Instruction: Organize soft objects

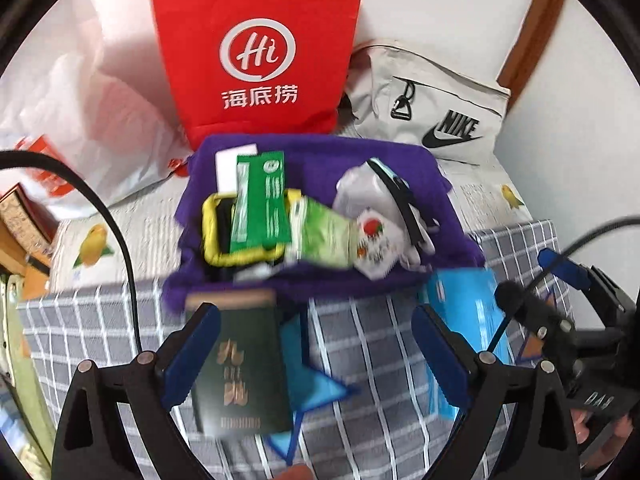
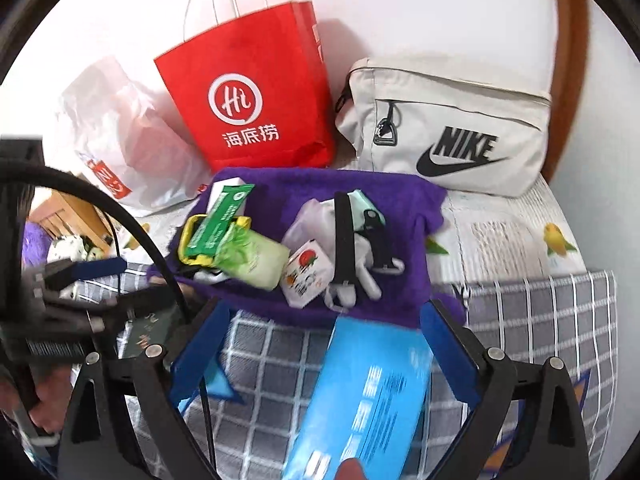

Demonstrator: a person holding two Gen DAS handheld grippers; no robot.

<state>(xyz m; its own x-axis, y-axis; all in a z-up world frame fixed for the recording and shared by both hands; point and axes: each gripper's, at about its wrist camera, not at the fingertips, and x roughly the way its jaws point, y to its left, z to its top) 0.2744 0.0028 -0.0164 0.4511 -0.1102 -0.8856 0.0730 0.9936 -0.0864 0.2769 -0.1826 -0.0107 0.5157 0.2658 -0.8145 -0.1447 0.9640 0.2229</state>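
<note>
A purple fleece cloth lies spread on the bed and carries several small things: a green packet, a yellow-rimmed case, a pale green pouch, a white tomato-print packet and a white bundle with a black strap. In front of it, a dark green box lies on the checked cover between the fingers of my open left gripper, close to the left pad. A bright blue pack lies between the wide-apart fingers of my open right gripper, and neither pad touches it.
A red paper bag stands against the wall behind the cloth, with a white plastic bag to its left and a beige Nike pouch to its right. A grey checked cover spreads under both grippers. Wooden furniture sits at the far left.
</note>
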